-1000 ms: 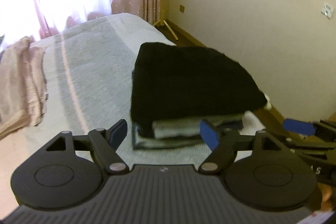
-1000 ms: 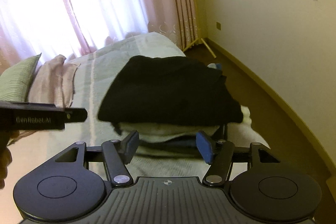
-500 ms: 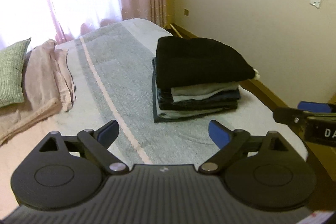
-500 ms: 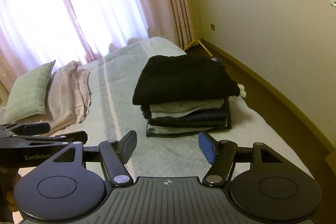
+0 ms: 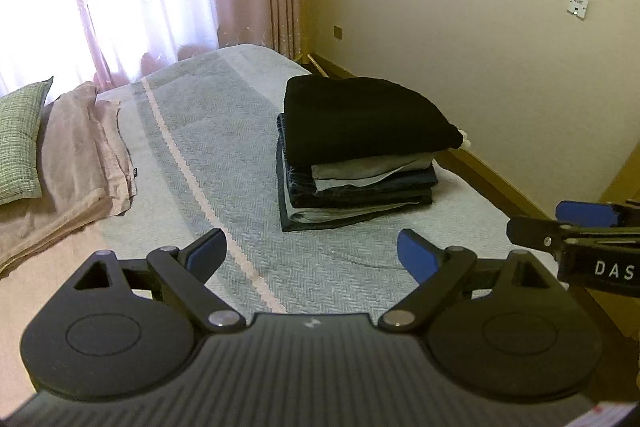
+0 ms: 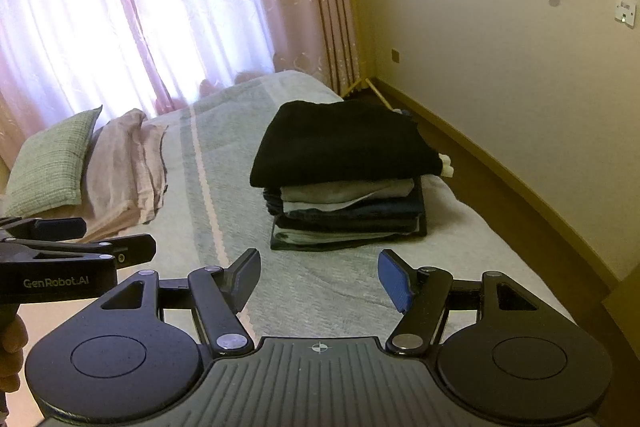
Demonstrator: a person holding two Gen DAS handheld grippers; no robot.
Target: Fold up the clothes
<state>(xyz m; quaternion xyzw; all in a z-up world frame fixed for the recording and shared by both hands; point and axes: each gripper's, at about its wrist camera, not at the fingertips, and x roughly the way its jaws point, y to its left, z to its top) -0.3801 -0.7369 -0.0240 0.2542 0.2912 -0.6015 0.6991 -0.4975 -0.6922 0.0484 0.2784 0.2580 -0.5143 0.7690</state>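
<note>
A stack of folded clothes sits on the right half of the bed, a black garment on top of grey and dark blue layers. My left gripper stands open over the bedspread, well short of the stack, nothing between its fingers. My right gripper is open too, also back from the stack and holding nothing. Each gripper shows in the other's view at the frame edge: the right one and the left one.
The grey-green bedspread has a pale stripe running lengthwise. A pink folded blanket and a green pillow lie at the left. Curtains hang behind, a cream wall and wooden floor strip run on the right.
Both grippers have drawn back from the stack, which now looks smaller and farther. Both have stayed open, and the left one's fingers have spread wider. The stack itself lies unmoved.
</note>
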